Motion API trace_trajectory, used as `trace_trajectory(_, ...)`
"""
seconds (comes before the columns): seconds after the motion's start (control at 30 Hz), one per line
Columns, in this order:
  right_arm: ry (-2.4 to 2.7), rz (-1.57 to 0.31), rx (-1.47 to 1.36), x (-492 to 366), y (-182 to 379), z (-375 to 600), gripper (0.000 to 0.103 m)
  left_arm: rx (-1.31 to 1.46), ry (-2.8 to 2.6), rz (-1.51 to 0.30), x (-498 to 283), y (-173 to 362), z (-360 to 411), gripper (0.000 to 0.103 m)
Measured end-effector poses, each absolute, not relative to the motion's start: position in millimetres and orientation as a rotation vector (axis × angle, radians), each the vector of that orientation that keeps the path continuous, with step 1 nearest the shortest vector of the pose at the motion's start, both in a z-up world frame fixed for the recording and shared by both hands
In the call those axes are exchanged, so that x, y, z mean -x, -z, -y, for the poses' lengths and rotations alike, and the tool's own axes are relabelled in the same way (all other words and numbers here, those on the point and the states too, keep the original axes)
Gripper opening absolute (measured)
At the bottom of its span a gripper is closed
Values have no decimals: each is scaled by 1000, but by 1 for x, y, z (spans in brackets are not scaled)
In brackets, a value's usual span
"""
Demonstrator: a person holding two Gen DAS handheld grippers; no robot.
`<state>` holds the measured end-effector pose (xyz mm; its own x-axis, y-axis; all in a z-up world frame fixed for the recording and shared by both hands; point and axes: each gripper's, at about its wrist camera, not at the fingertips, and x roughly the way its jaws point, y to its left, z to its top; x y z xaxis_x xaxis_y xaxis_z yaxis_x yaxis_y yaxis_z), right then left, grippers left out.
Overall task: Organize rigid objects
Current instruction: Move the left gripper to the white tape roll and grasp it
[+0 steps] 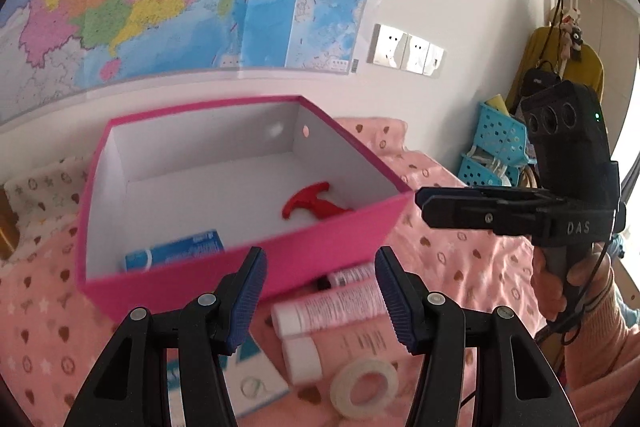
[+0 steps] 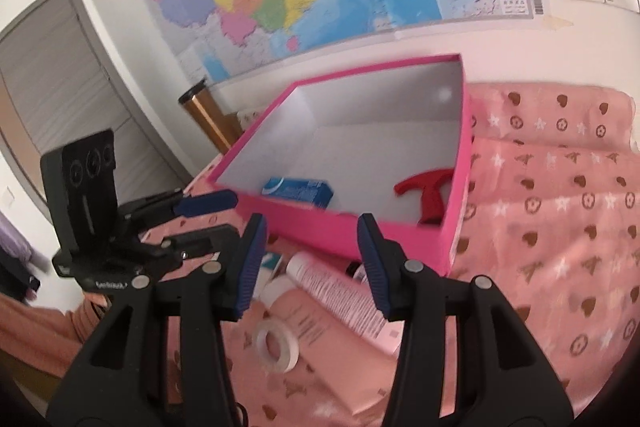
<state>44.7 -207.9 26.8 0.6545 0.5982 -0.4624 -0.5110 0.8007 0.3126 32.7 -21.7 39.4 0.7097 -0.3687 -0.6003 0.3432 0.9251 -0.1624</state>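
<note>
sorting looks partly done. left wrist view: pink box (image 1: 240,263) sits on a bed w/ a pink patterned blanket (image 1: 460,251), and two things are already inside, a red t-shaped piece (image 1: 310,205) on the box floor toward the right wall & a blue carton (image 1: 176,253) against the near wall. still outside, just in front of the box: a white-capped pink tube (image 1: 332,307), a second pink tube (image 1: 352,347) beside it, a roll of white tape (image 1: 366,385), a small bottle (image 1: 346,277) tucked at the box's foot, & a flat white/teal packet (image 1: 256,383). so approx two in, five or so to go, by my count. left claw (image 1: 320,295) hangs over the tubes, jaws apart w/ nothing between the pads & touching nothing. right claw (image 1: 424,205) shows side-on near the box's right corner, a hand (image 1: 576,287) on its grip; can't judge its gap from here.

right wrist view: same box (image 2: 340,231), red piece (image 2: 428,193) & blue carton (image 2: 298,189) inside. tape roll (image 2: 276,345) & tubes (image 2: 340,295) lie below on the blanket. right claw (image 2: 310,267) is parted, empty, pads clear of everything. left claw (image 2: 208,205) shows at left, near the box's corner, jaws apart, nothing in them.
</note>
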Motion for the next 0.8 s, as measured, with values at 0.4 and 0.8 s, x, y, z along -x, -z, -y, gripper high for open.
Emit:
trace_trajectory(0.4,-590,-663,-62,-18,26,181,50,75,366,-800,13,16,19,57)
trace_trajectory(0.8,-542,-703,17,-7,56,156,50,134,400,-869,21,39,19,56)
